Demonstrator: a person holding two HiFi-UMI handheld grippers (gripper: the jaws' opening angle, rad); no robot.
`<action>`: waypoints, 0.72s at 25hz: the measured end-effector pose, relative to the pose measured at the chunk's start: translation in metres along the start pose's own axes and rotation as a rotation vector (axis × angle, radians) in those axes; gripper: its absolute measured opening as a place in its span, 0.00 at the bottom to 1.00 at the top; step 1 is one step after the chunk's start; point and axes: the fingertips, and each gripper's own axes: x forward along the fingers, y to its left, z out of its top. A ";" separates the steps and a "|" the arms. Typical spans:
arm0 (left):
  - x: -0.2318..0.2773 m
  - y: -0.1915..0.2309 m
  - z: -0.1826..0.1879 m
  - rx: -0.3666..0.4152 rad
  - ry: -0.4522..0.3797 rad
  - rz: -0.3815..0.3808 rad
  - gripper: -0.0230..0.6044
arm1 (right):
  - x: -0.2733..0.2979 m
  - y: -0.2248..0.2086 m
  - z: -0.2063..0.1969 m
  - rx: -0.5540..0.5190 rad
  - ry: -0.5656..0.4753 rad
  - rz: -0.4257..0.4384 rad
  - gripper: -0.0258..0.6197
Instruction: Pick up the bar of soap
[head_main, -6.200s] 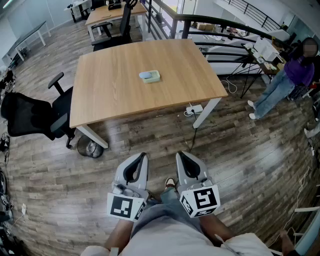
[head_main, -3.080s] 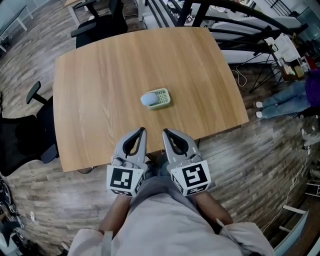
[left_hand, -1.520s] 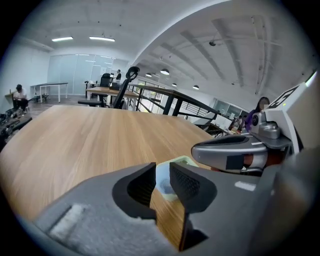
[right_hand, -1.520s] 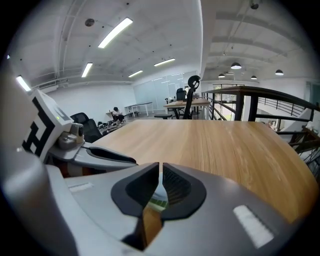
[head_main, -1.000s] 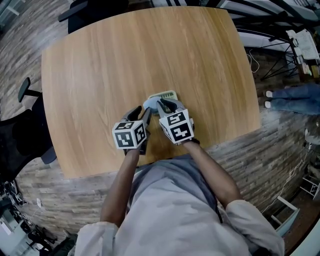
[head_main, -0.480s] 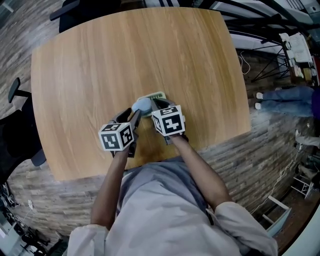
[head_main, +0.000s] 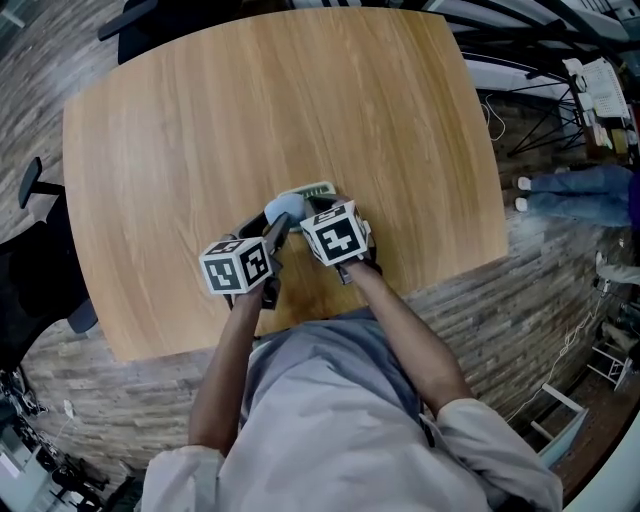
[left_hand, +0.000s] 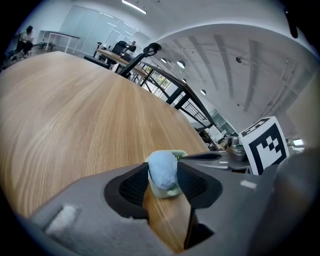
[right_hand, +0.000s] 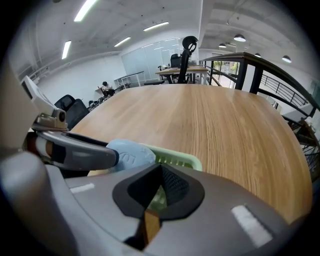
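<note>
Where wooden table (head_main: 250, 100) ends, plank floor (head_main: 540, 280), black chair (head_main: 40, 280); soap dish (head_main: 318, 189) mid-table

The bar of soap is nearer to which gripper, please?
Left. The left gripper, jaws just opening, straddles the bar of soap; the right gripper sits beside it, over the dish.

A pale wood table (head_main: 250, 100) stands on a grey-brown plank floor (head_main: 500, 330); a black office chair (head_main: 30, 290) sits off its left edge; white cables (head_main: 492, 112) trail on the floor at the right; beyond the table, a dark railing (right_hand: 260, 70), more desks (right_hand: 182, 71) and glass partitions (right_hand: 150, 55); strip lights (right_hand: 85, 10) run along a white ceiling.
</note>
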 end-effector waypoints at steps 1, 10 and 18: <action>0.000 0.001 0.002 -0.003 -0.003 -0.003 0.34 | 0.001 0.001 0.000 -0.005 0.001 0.002 0.04; 0.012 0.001 0.003 0.000 -0.003 -0.056 0.38 | 0.002 0.002 -0.002 -0.017 0.012 0.006 0.04; 0.017 -0.002 0.005 -0.013 -0.010 -0.085 0.37 | 0.001 0.001 -0.003 -0.026 0.018 0.007 0.04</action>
